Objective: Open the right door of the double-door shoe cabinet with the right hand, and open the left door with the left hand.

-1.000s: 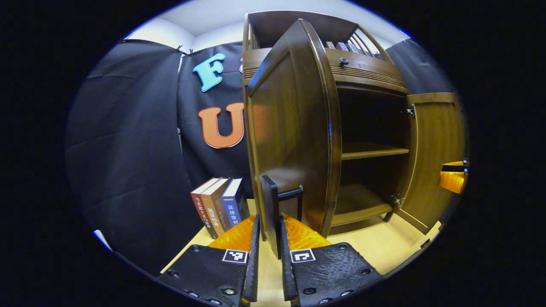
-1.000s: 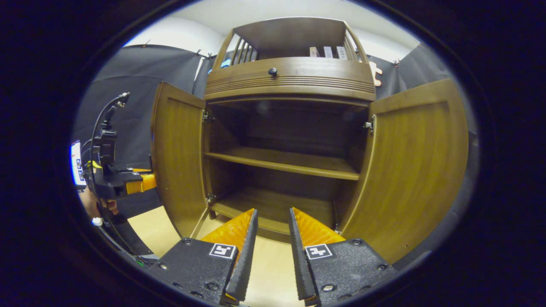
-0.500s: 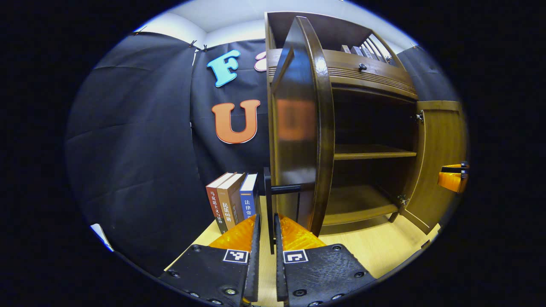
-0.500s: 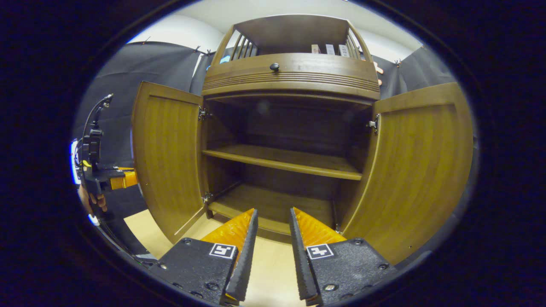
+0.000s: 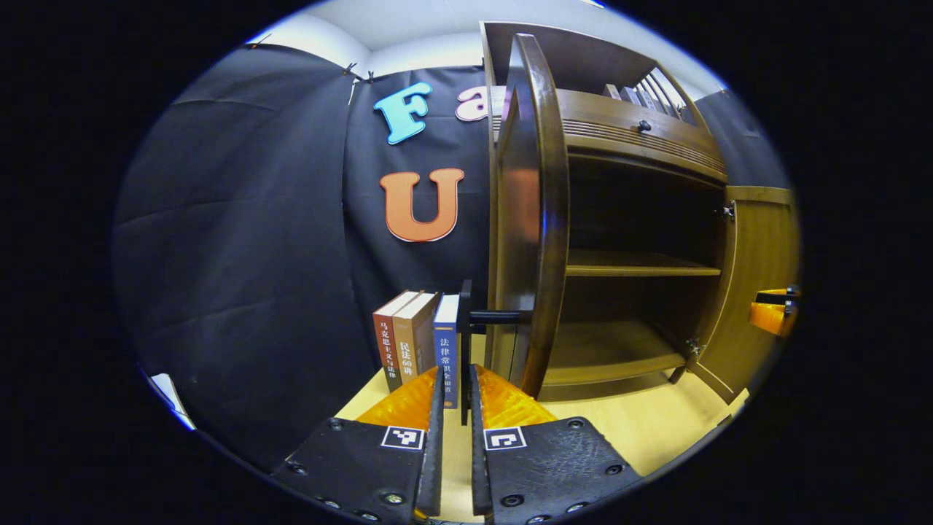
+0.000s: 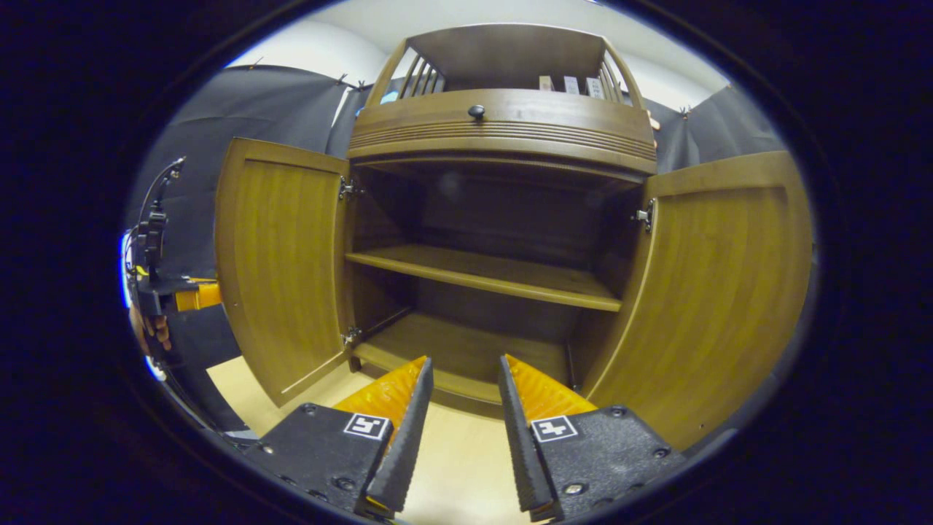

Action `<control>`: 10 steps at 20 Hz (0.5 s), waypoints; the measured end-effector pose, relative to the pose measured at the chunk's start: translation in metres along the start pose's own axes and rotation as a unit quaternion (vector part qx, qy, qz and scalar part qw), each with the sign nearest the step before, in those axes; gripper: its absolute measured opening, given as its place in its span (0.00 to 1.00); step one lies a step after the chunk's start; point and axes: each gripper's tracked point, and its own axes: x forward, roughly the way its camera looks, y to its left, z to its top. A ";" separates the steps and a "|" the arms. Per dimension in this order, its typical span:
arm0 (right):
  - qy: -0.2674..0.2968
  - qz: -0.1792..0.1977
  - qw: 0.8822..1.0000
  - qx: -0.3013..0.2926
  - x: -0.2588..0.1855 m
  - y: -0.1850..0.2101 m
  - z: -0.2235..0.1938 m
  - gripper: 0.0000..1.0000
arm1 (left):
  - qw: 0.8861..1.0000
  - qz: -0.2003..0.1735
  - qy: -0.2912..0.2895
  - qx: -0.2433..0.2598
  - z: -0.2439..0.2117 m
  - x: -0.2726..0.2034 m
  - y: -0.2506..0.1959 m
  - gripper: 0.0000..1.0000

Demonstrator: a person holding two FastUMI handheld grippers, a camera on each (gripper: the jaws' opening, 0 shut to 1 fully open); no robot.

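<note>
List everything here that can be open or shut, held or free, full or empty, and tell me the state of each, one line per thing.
Left door: swung wide open.
Right door: swung wide open.
Door handle: gripped between the left claw's fingers.
Left claw: shut on the door handle.
Right claw: open, holding nothing, facing the cabinet.
Cabinet shelves: empty.
Top drawer: closed.
Books: standing upright beside the cabinet.
</note>
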 end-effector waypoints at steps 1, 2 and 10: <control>0.001 -0.002 1.000 0.001 0.001 0.000 0.000 0.60 | 1.000 0.007 0.000 0.003 -0.001 -0.003 0.005 0.16; 0.002 -0.003 1.000 0.003 0.000 0.000 0.000 0.67 | 1.000 0.015 0.000 0.003 -0.001 -0.005 0.012 0.15; -0.012 -0.003 1.000 0.003 0.004 0.000 0.009 0.63 | 0.998 0.044 -0.037 -0.029 0.032 -0.032 0.016 0.17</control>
